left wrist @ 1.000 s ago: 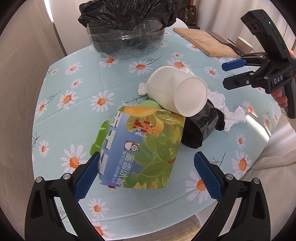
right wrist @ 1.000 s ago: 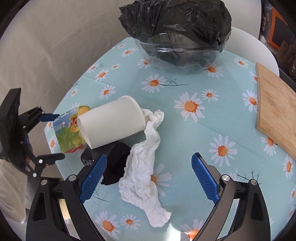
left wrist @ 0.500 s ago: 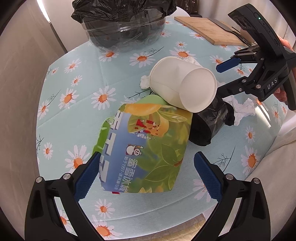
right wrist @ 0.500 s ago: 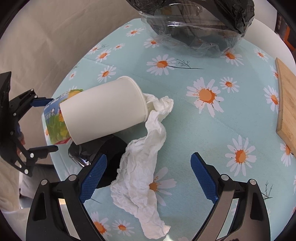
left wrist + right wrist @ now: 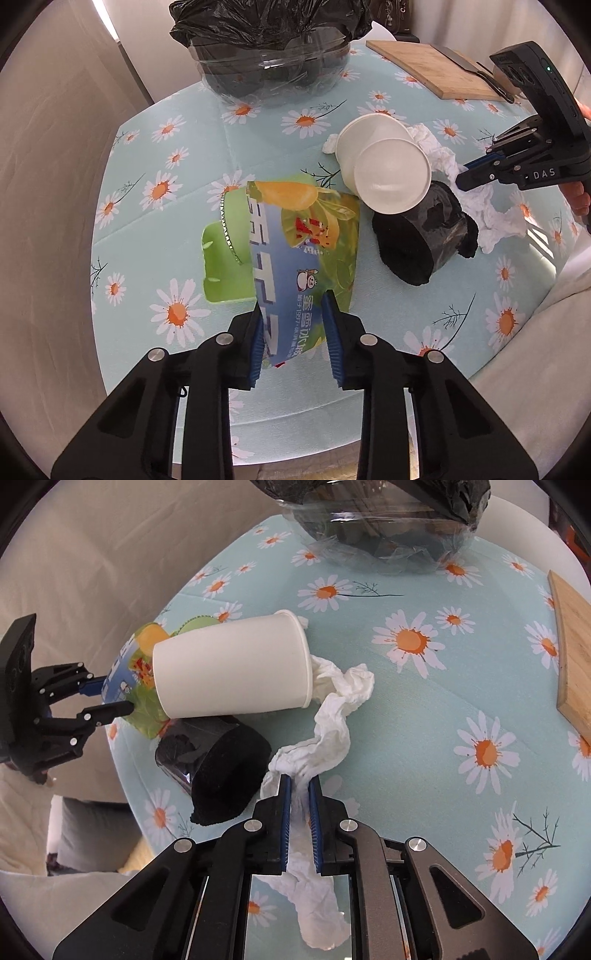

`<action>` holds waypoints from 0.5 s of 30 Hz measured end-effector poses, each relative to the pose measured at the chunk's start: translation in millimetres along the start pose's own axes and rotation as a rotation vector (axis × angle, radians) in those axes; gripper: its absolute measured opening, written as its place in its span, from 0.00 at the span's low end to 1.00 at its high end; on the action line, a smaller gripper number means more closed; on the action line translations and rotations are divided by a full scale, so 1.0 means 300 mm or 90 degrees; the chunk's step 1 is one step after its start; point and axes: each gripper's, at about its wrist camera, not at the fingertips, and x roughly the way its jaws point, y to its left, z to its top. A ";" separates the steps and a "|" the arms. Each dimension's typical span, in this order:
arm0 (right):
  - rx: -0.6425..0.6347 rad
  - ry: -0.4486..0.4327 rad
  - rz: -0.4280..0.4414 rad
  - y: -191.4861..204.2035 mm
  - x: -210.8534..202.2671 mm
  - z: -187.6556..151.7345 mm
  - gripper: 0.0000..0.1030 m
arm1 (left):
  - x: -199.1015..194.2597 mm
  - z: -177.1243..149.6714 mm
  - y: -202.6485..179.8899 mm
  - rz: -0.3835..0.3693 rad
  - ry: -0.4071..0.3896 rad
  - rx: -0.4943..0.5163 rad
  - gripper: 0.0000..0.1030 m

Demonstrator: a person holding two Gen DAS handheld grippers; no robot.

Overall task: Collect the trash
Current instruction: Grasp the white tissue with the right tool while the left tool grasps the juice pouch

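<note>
Left gripper (image 5: pixel 293 330) is clamping the snack pouch (image 5: pixel 303 254), long axis running ahead of jaws | right gripper (image 5: pixel 299 814) is pinching the crumpled tissue (image 5: pixel 325 731) | bag-lined bin (image 5: pixel 269 55) is lying beyond both.

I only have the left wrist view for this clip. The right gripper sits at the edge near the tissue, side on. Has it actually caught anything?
Observer: Yes. The right gripper is shut on the white tissue, pinching its twisted middle.
Operator: Does the tissue reach the cup?
Observer: Its far end lies against the rim of the white paper cup, which is on its side.
Operator: And the black roll?
Observer: The black roll lies just left of the right gripper's fingers, ungripped.
</note>
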 end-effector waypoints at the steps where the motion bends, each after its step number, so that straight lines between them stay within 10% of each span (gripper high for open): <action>1: 0.007 -0.008 -0.002 -0.004 -0.014 -0.007 0.09 | -0.002 -0.003 0.000 0.001 0.001 0.003 0.25; 15: 0.114 -0.126 -0.030 -0.067 -0.244 -0.158 0.09 | -0.037 -0.033 -0.018 -0.047 -0.006 0.001 0.03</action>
